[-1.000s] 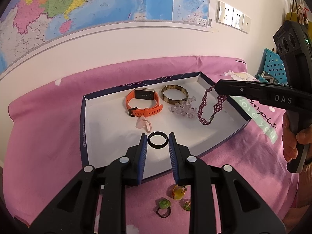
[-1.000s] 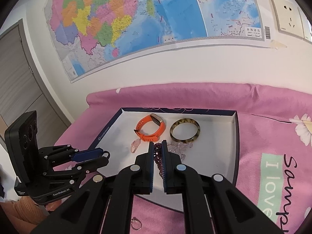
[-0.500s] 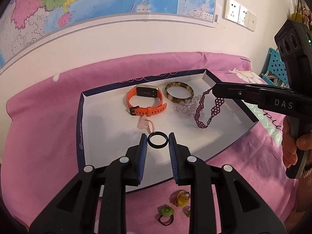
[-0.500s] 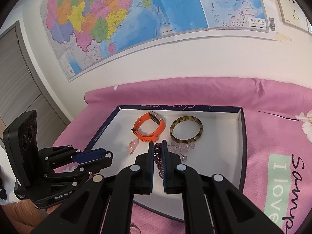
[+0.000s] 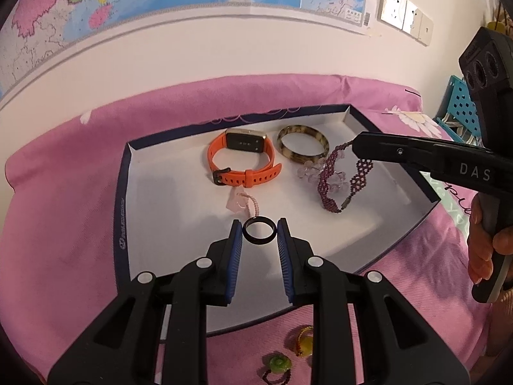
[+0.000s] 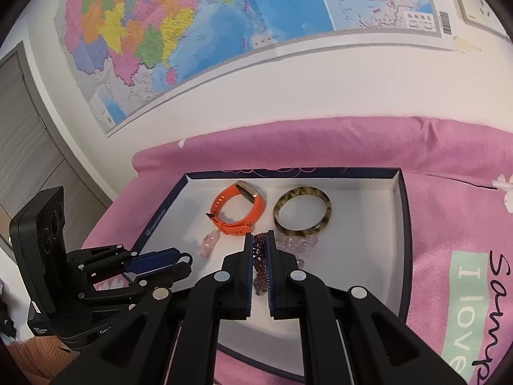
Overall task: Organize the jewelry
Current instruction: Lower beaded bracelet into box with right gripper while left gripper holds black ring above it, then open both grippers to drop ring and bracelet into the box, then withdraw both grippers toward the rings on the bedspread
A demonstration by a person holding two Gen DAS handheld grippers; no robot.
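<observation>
Both hands are in the placing step: each gripper carries a piece of jewelry over the white-lined tray (image 5: 166,192) on the pink bedspread (image 5: 64,166). On the left, the left gripper (image 5: 259,234) grips a black ring (image 5: 259,231) across its width between the blue pads, held above the tray's near, bare floor, just in front of the pale pink charm (image 5: 239,200). Further in, already lying in the tray, are the orange watch band (image 5: 243,163), the tortoiseshell bangle (image 5: 303,147) and a cluster of clear beads (image 5: 309,170). On the right, the right gripper (image 6: 258,256) is clamped on one end of the purple beaded bracelet (image 5: 333,189), whose loop hangs down toward the tray floor beside the clear beads. As I judge it, the next move calls for lowering each piece onto a free patch of the lining and only then releasing, the ring kept clear of the charm's cord and the bracelet clear of the beads. A few beaded rings (image 5: 279,362) wait on the bedspread in front of the tray.
</observation>
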